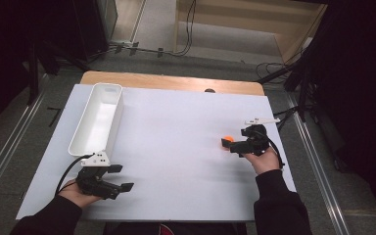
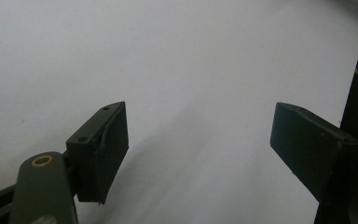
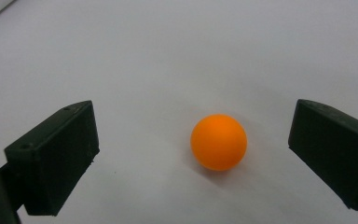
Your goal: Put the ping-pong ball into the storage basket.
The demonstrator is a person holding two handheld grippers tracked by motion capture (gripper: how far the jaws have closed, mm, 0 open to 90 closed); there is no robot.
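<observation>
An orange ball (image 3: 219,142) sits on the white table (image 1: 176,147), at about 3 o'clock from the table's middle. The right gripper (image 1: 227,143) has its jaws wide apart, with the ball lying between them and touching neither. From above, only a small bit of the ball peeks out past the black jaws. The left gripper (image 1: 122,177) is at about 7 o'clock, its jaws wide too, holding nothing. A long white tray (image 1: 98,120) stands at 10 o'clock; its near end is partly hidden behind the left gripper
</observation>
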